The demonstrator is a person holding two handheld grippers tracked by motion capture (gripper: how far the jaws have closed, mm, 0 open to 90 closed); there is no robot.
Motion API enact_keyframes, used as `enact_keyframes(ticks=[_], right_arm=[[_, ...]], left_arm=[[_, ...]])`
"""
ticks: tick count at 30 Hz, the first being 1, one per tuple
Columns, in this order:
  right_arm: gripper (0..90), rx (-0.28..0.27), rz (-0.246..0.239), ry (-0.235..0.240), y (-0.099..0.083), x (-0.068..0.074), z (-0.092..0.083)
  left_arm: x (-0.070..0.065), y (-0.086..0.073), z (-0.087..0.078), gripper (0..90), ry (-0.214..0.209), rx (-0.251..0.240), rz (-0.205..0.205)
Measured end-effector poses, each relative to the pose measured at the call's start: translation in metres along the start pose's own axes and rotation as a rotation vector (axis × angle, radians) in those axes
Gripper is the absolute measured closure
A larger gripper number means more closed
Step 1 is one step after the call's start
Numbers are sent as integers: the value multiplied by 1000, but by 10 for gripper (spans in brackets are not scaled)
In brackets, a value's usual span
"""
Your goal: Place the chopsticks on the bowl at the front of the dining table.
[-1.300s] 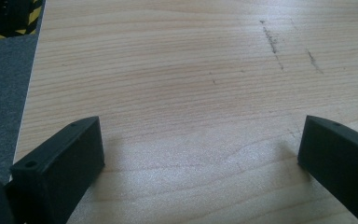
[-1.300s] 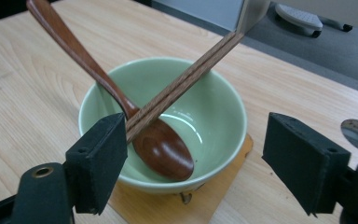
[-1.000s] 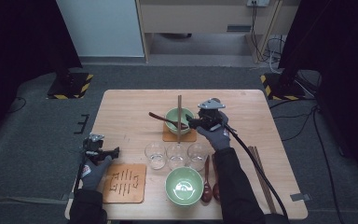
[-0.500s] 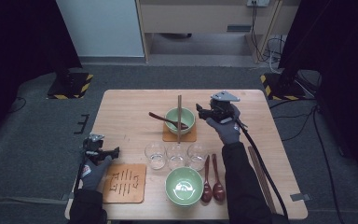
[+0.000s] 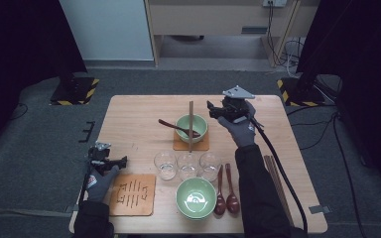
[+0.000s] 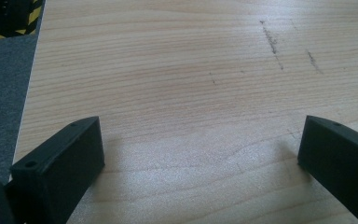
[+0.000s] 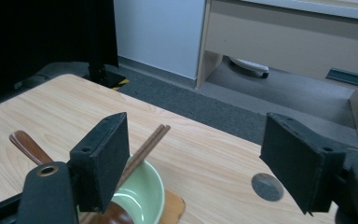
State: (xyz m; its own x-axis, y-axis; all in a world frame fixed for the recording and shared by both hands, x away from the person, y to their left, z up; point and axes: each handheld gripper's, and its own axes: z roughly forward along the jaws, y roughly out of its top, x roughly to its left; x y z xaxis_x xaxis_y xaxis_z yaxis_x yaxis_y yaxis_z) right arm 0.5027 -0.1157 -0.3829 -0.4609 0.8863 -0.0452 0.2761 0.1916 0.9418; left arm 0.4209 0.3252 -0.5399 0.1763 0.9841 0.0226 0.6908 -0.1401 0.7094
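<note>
Green bowls number two: the far bowl (image 5: 192,127), chopsticks (image 5: 190,125) laid across it, sits at nine o'clock of our empty, open right gripper (image 5: 212,112). Our left gripper (image 5: 121,161) gapes empty above bare table (image 5: 134,119) at eight o'clock.

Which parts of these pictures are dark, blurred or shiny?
High view: the table is well lit, the sides nearly black. Left gripper view: the wood is sharp, the near jaws soft, with faint shadows beneath. Right gripper view: the jaws blur; the bowl has a small glare.

Lower part of the green ceramic bowl (image 7: 142,196) and brown wooden spoon (image 7: 28,145), behind the right gripper's (image 7: 200,163) black jaw.
</note>
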Motion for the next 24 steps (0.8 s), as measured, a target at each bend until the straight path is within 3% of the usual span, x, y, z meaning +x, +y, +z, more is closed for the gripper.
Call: enact_keyframes(ticks=[4, 16, 24], right_arm=[[208, 1, 53, 16, -3, 6, 14], [176, 118, 29, 16, -41, 32, 59], [168, 180, 20, 9, -59, 38, 73]], left_arm=[[0, 0, 0, 0, 0, 0, 0], [0, 0, 0, 0, 0, 0, 0], [0, 0, 0, 0, 0, 0, 0]])
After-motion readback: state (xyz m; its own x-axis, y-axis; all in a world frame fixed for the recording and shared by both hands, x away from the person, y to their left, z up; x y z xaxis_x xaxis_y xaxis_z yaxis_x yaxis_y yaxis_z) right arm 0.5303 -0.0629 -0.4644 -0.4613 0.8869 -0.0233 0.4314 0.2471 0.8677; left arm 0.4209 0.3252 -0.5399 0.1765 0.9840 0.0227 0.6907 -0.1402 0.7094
